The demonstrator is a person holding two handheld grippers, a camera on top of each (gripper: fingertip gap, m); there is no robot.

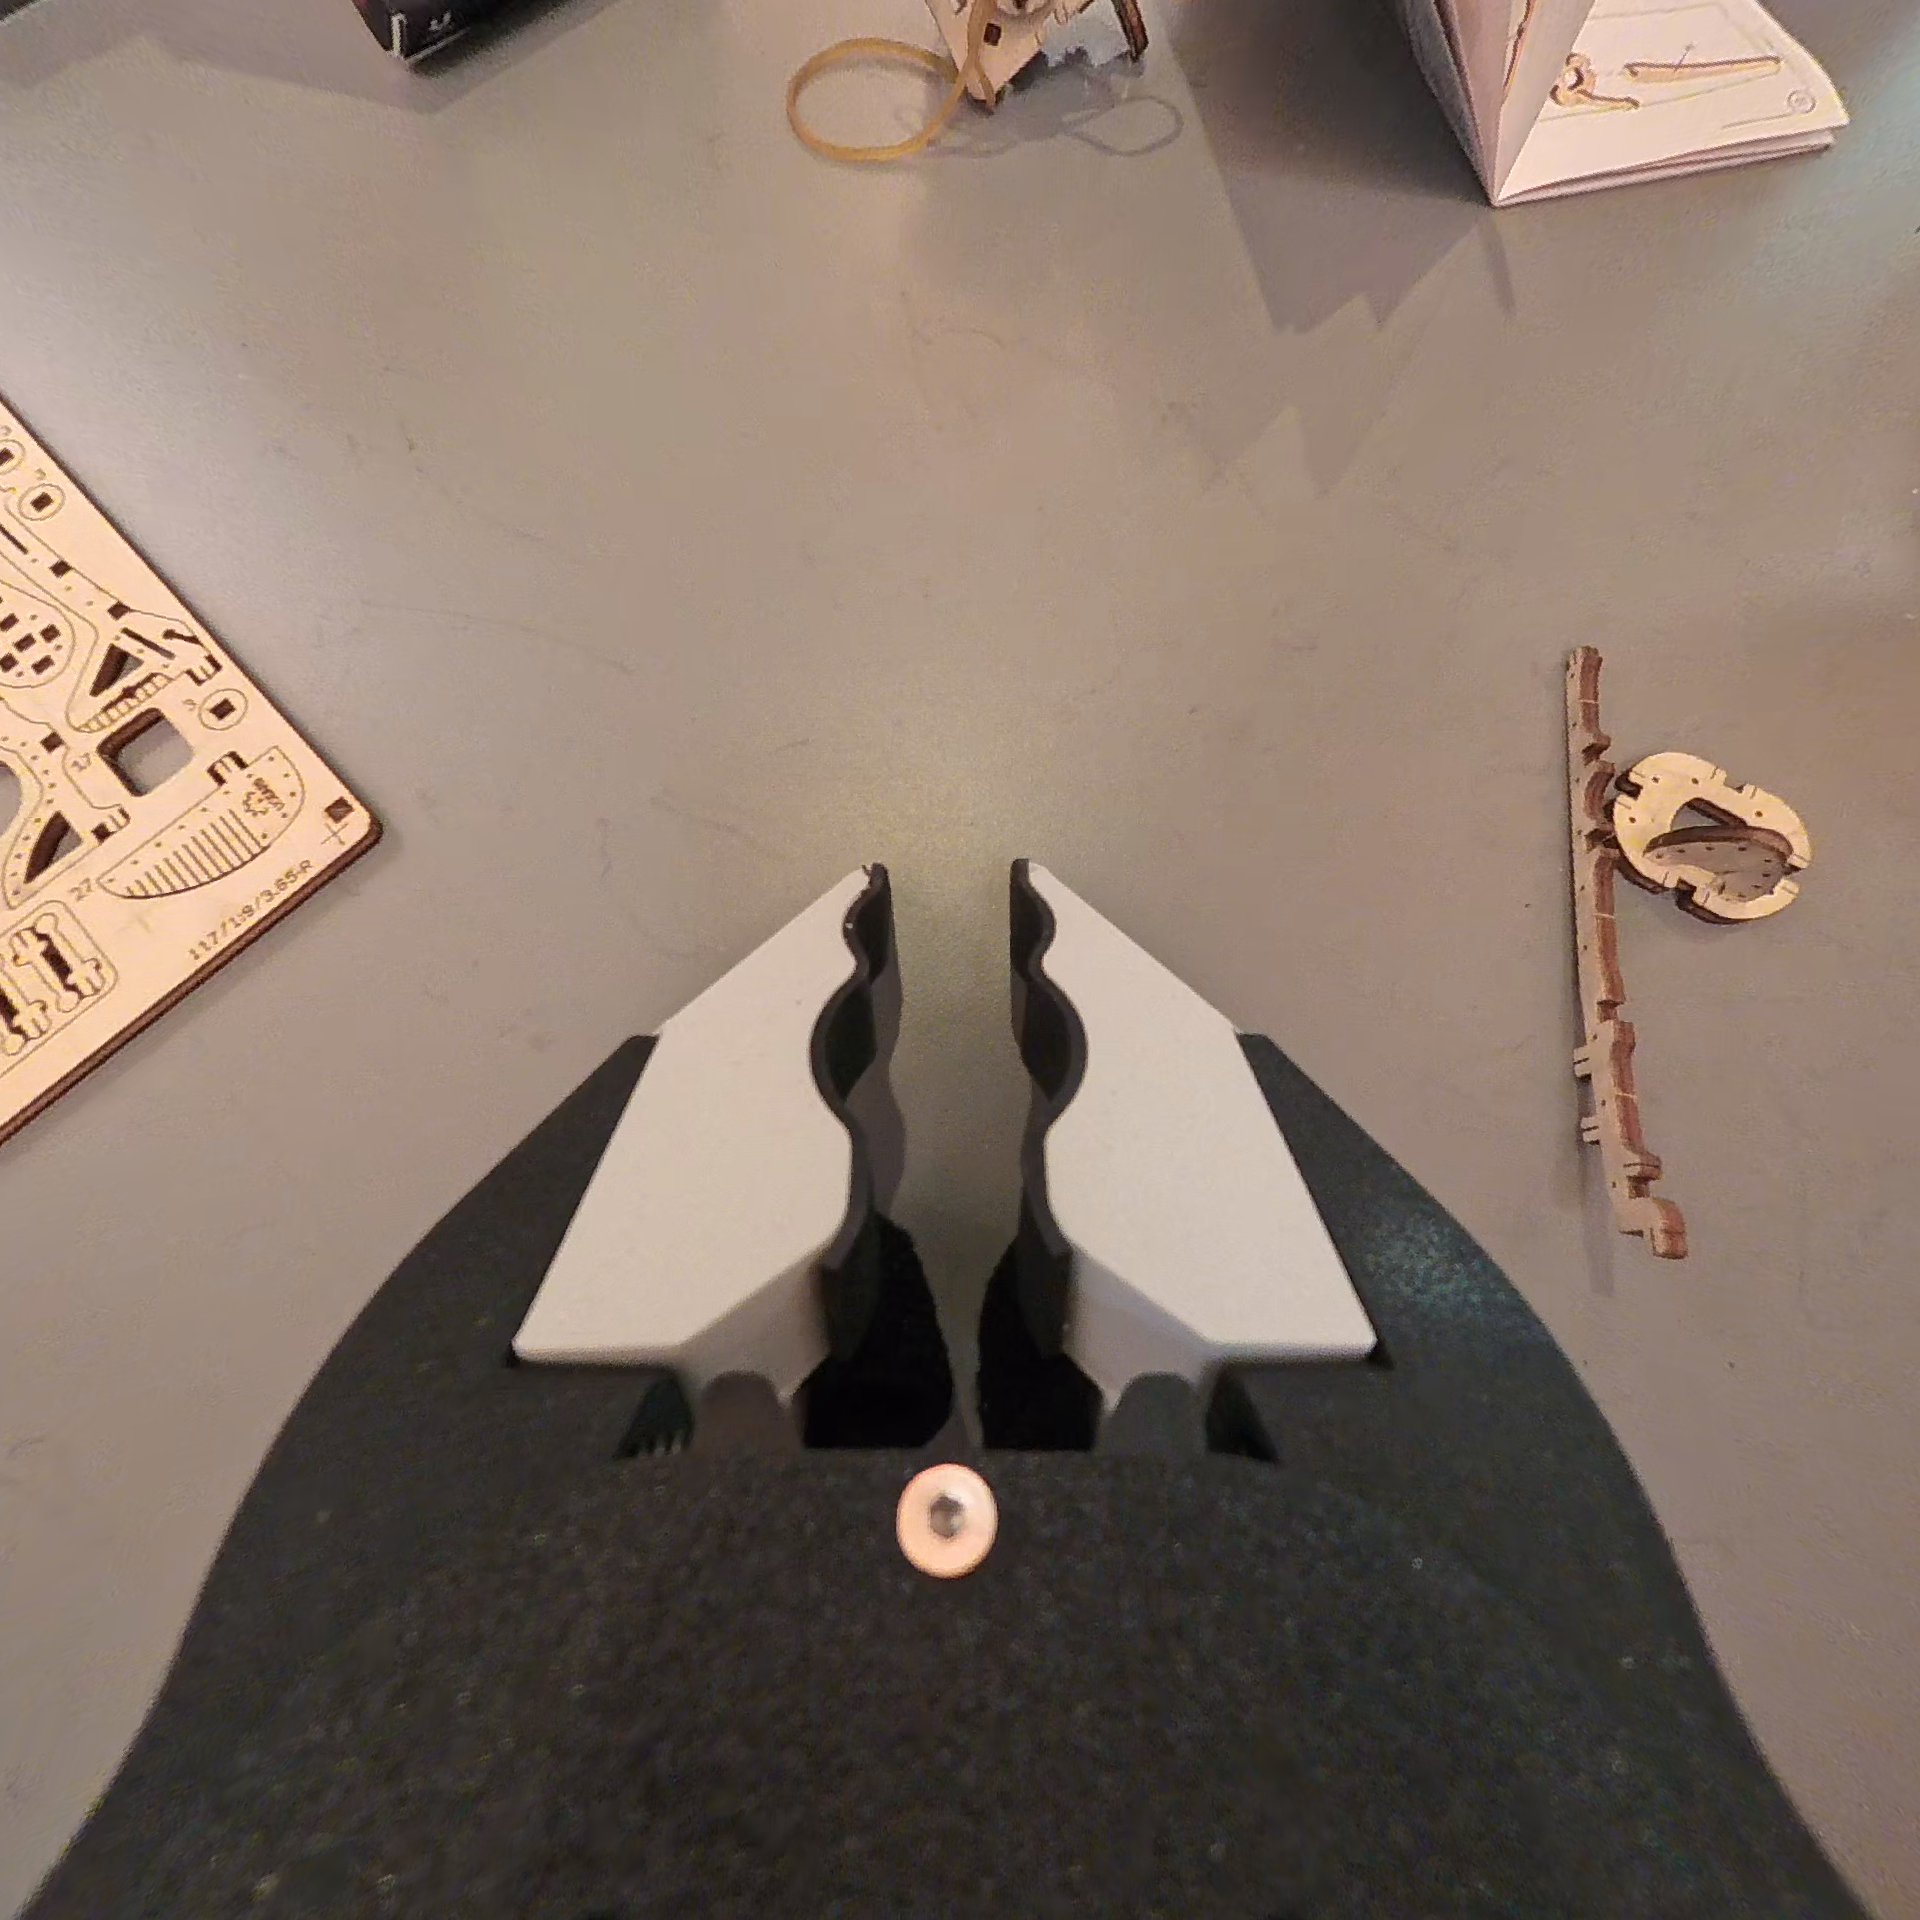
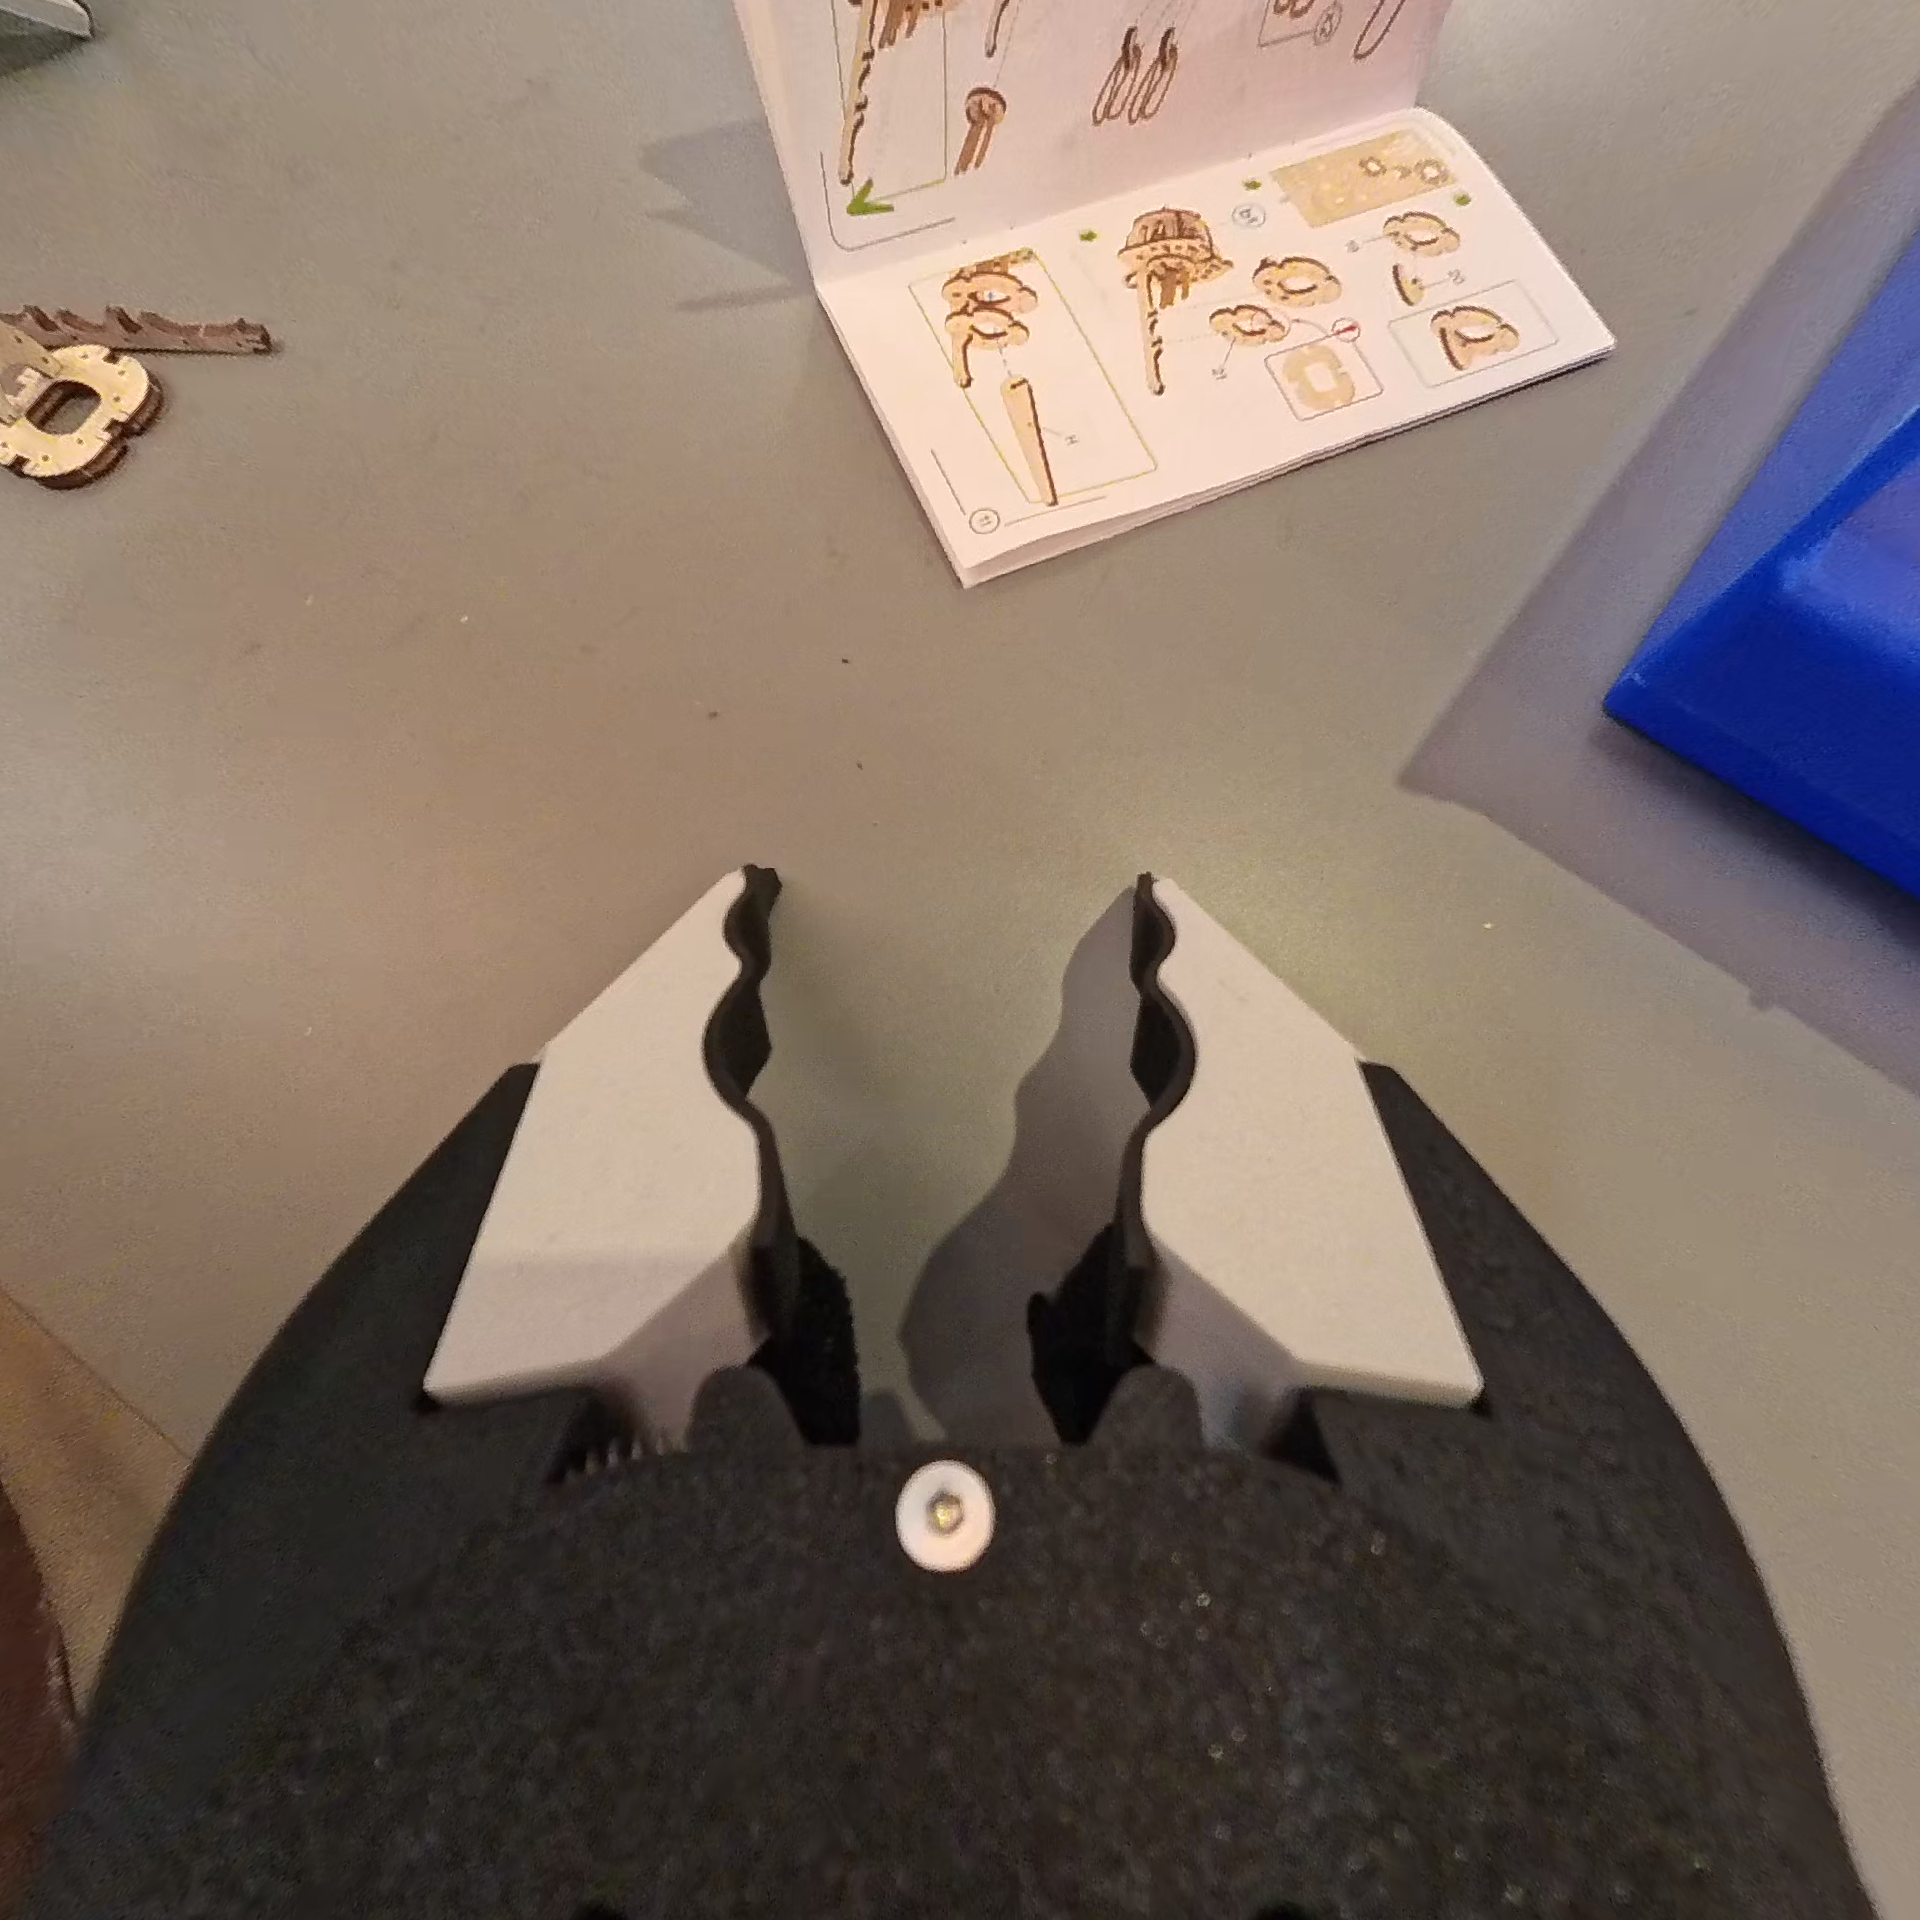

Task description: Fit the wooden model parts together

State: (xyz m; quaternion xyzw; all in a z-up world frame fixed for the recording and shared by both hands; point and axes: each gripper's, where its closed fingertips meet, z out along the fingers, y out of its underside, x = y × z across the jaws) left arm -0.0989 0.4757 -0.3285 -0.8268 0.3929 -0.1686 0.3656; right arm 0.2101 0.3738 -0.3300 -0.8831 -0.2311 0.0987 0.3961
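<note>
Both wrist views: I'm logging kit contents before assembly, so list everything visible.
Flat laser-cut plywood parts sheet: 1, pale, left.
Notched wooden strip joined to a rounded wooden plate: 1, tan, right.
Tan rubber band: 1, far centre.
Partly built wooden model: 1, far edge.
Black box: 1, far left.
White instruction booklet: 1, open.
Blue plastic bin: 1, right.
Grey table: 1.
Left gripper: open, empty.
Right gripper: open, empty.

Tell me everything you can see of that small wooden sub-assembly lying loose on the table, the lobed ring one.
The wooden sub-assembly is pale laser-cut plywood with dark burnt edges: a lobed ring dotted with tiny holes, a rounded piece slotted through its opening. It lies on the grey table, touching a long notched strip standing on edge. Neither gripper touches it; it sits right of the left gripper.
</note>
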